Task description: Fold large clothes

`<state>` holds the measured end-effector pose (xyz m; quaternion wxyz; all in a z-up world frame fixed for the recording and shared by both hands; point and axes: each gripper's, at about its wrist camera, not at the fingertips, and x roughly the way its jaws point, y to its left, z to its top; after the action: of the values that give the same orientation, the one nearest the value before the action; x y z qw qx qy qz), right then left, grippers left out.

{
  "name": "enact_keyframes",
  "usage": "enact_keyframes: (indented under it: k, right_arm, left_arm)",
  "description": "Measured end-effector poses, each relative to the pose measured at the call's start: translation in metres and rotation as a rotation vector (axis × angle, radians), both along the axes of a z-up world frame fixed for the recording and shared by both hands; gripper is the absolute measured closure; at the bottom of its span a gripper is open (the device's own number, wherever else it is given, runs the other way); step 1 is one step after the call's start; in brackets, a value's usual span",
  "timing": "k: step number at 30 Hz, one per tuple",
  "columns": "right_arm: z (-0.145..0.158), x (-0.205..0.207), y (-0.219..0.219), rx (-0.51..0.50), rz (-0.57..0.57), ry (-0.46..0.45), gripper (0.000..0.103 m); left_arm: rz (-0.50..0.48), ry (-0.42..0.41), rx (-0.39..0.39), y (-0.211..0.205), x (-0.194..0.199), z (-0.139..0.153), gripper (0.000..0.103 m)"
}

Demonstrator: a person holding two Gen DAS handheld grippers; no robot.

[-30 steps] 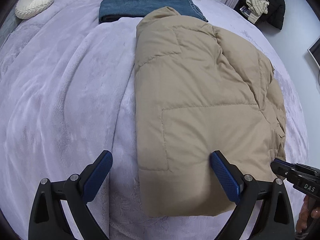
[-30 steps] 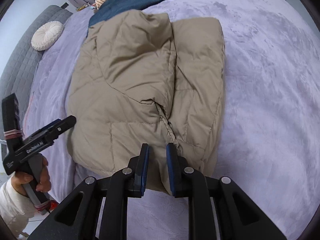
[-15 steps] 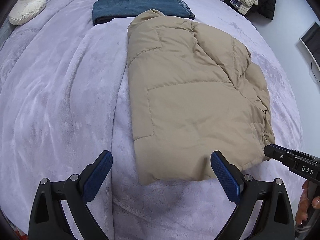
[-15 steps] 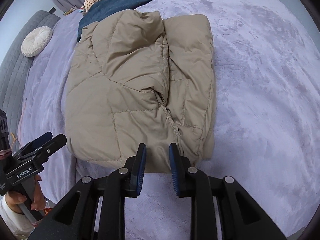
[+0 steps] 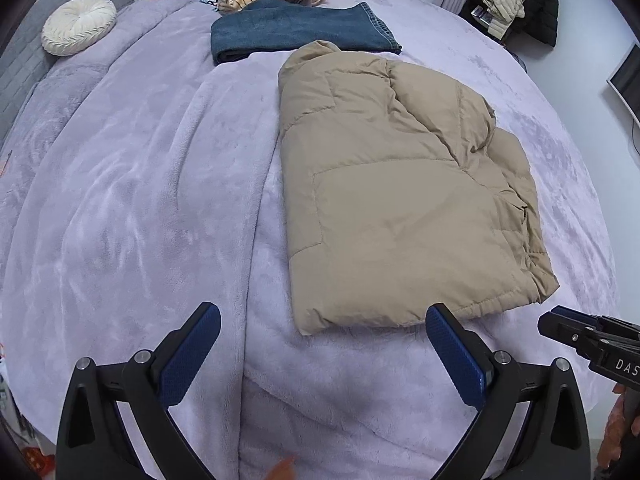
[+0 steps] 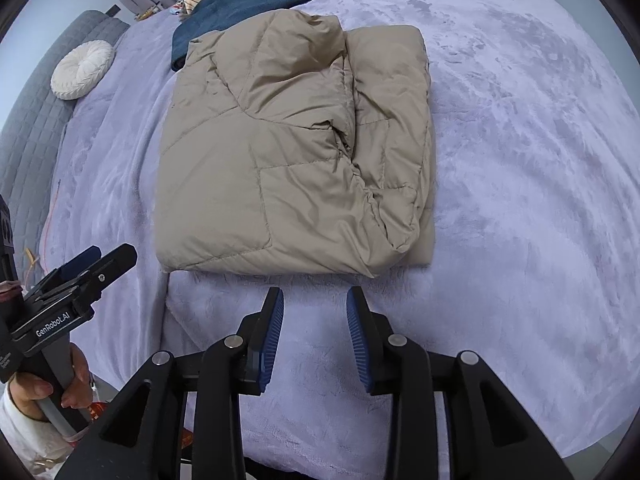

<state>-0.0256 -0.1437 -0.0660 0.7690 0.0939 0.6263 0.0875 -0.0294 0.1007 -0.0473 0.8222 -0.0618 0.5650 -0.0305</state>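
Your left claw [image 5: 322, 354] stands wide and empty, and your right claw [image 6: 315, 330] is parted more narrowly, gripping nothing. The tan quilted puffer jacket [image 6: 296, 160] lies just ahead of both on the lilac plush bed cover [image 6: 520, 200], its hem toward you, sides already turned inward so it sits compact. Folded blue jeans [image 5: 300, 32] lie beyond it, probably done.

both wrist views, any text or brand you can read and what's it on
"GenRobot.AI": on the side of the left hand-held gripper, seen in the right wrist view.
"DAS": cut off at the frame edge, on the right hand-held gripper, seen in the left wrist view.
The tan jacket shows no readable label.
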Motion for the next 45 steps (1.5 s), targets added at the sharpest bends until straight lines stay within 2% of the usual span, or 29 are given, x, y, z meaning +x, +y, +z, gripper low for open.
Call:
enact_keyframes:
  k: [5, 9, 11, 13, 18, 19, 26, 27, 28, 32, 38, 45]
  right_arm:
    - [0.023, -0.010, -0.006, 0.009, 0.003, -0.055, 0.053]
    - [0.055, -0.023, -0.011, -0.017, -0.003, -0.151, 0.033]
    - [0.071, -0.030, -0.016, -0.019, -0.014, -0.190, 0.030]
    - [0.085, -0.034, -0.020, -0.033, -0.016, -0.221, 0.022]
    - [0.112, -0.050, -0.025, -0.060, -0.017, -0.291, 0.019]
    - [0.117, -0.054, -0.026, -0.066, -0.017, -0.304, 0.012]
    - [0.145, -0.075, -0.023, -0.107, -0.005, -0.379, 0.010]
    - [0.147, -0.077, -0.021, -0.108, -0.004, -0.381, 0.001]
    - [0.148, -0.078, -0.019, -0.108, -0.002, -0.390, 0.000]
    - [0.154, -0.081, -0.008, -0.127, -0.004, -0.434, 0.000]
    - [0.159, -0.078, 0.009, -0.131, -0.036, -0.436, 0.000]
    - [0.166, -0.075, 0.021, -0.142, -0.054, -0.452, 0.000]
  left_arm:
    - [0.032, -0.047, 0.015, -0.005, -0.022, 0.029, 0.000]
    - [0.044, -0.094, 0.043, -0.014, -0.039, 0.056, 0.000]
    - [0.054, -0.124, 0.050, -0.018, -0.048, 0.071, 0.000]
    - [0.063, -0.150, 0.060, -0.023, -0.058, 0.084, 0.000]
    - [0.081, -0.183, 0.065, -0.032, -0.082, 0.111, 0.000]
    - [0.088, -0.187, 0.066, -0.033, -0.087, 0.115, 0.000]
    - [0.096, -0.217, 0.067, -0.034, -0.106, 0.140, 0.000]
    - [0.096, -0.222, 0.069, -0.033, -0.107, 0.143, 0.000]
    - [0.096, -0.230, 0.073, -0.031, -0.107, 0.146, 0.000]
    - [0.092, -0.237, 0.080, -0.020, -0.103, 0.154, 0.000]
    - [0.080, -0.244, 0.110, -0.005, -0.096, 0.162, 0.000]
    - [0.075, -0.250, 0.109, 0.006, -0.092, 0.166, 0.000]
